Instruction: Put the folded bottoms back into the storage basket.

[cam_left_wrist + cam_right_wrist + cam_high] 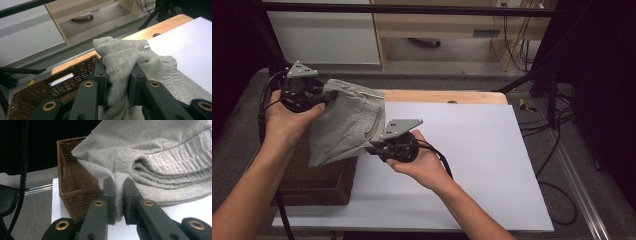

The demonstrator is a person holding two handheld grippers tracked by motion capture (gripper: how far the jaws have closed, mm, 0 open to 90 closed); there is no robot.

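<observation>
Garment above basket, basket at sheet's left edge.

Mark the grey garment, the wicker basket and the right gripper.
grey garment (344,125), high view, middle of the hanging cloth.
wicker basket (75,182), right gripper view, its near side wall.
right gripper (119,195), right gripper view, midway between its jaws.

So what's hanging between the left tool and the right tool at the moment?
In the high view, the grey knitted garment spans from the left tool to the right tool, above the brown wicker basket.
</observation>
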